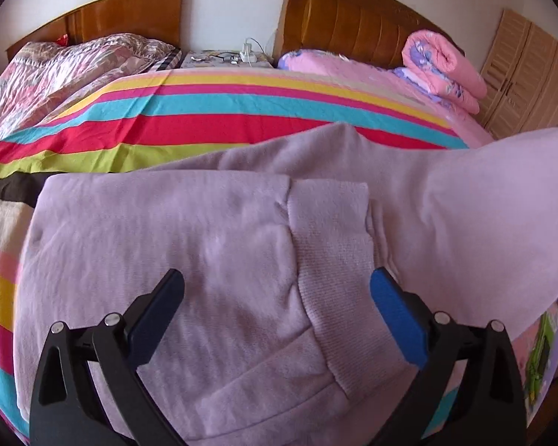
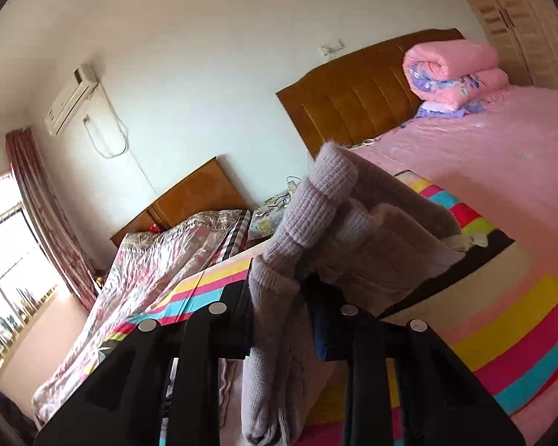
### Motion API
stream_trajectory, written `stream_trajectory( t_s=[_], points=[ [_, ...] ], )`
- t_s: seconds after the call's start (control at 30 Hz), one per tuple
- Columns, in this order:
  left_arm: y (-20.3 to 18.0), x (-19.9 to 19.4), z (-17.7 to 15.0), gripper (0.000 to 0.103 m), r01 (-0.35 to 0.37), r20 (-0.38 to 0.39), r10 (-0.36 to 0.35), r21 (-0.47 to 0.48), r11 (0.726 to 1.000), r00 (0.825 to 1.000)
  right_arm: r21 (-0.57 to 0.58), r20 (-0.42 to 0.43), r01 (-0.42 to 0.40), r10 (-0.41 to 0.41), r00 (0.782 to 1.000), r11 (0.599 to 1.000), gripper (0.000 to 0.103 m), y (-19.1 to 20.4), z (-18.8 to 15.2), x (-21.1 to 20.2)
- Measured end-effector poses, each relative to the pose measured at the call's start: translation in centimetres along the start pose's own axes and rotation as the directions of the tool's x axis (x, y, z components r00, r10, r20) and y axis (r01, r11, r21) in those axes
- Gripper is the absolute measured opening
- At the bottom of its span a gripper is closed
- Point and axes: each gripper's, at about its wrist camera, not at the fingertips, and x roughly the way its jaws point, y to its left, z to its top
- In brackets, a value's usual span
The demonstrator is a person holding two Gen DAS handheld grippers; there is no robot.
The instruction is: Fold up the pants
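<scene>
Right wrist view: pants bunched between the clamped right gripper.

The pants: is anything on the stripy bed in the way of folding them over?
Nothing visible blocks them. The pants lie on the striped sheet, which is bare beyond them. The right gripper holds their ribbed cuff up, and the left gripper hangs open above them.

The pants lie on the striped sheet directly under the left gripper; the rolled quilt sits far ahead, right.
</scene>
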Motion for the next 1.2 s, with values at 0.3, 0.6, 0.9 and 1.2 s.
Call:
stream_trajectory(
  t_s=[0.3,0.6,0.9,1.2],
  points=[
    [16.6,-14.0,-3.7,0.101,-0.016,0.250,0.125,-0.395,0.919,0.960,-0.714,-0.410,-0.375,0.081,0.909,0.592,0.027,25.5,-15.2,9.6],
    [18.3,-13.5,-8.2,0.101,0.098,0.221,-0.004,-0.417,0.903,0.975,-0.641,-0.601,-0.572,0.128,0.789,0.513,0.044,24.0,-21.0,10.8],
    [15.9,-11.2,-8.5,0.101,0.149,0.210,-0.068,-0.398,0.905,0.975,-0.371,-0.706,-0.680,0.283,0.649,0.633,0.045,22.6,-15.8,12.6],
    [17.2,-12.6,-10.2,0.101,0.087,0.204,0.006,-0.443,0.892,0.979,-0.476,-0.675,-0.659,0.239,0.698,0.582,0.011,24.3,-17.2,12.0]
  ],
)
